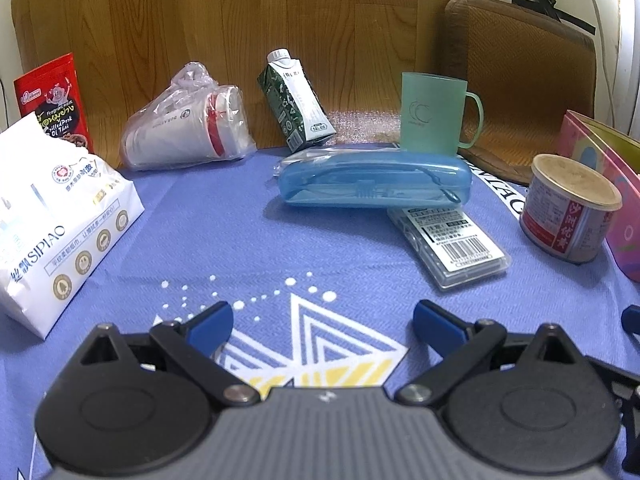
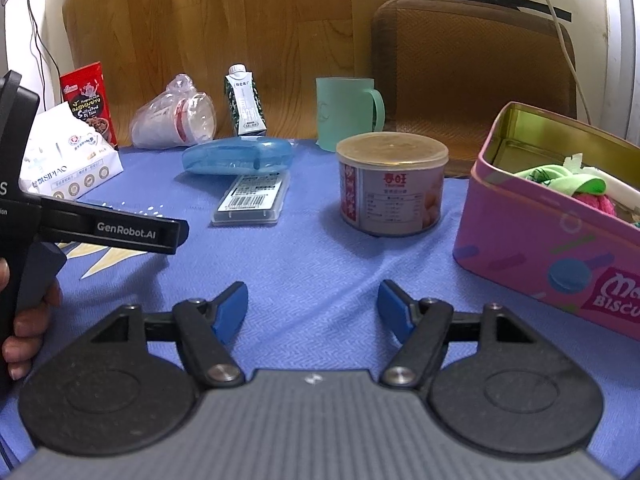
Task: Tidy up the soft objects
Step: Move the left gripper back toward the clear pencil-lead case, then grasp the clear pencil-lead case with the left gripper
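A pink biscuit tin (image 2: 552,256) stands open at the right and holds green and pink soft items (image 2: 576,188). Its edge also shows in the left wrist view (image 1: 616,184). A white tissue pack (image 1: 52,216) lies at the left, also seen in the right wrist view (image 2: 68,164). A plastic bag of white cups (image 1: 188,128) lies at the back. My left gripper (image 1: 322,320) is open and empty over the blue cloth. My right gripper (image 2: 312,304) is open and empty, left of the tin. The left gripper's body (image 2: 104,228) shows in the right wrist view.
On the blue cloth (image 1: 224,240) lie a blue plastic case (image 1: 376,180), a clear barcode box (image 1: 448,244) and a can (image 1: 568,208). At the back stand a green mug (image 1: 434,114), a milk carton (image 1: 294,100), a red snack pouch (image 1: 56,100) and a brown cushion (image 1: 524,92).
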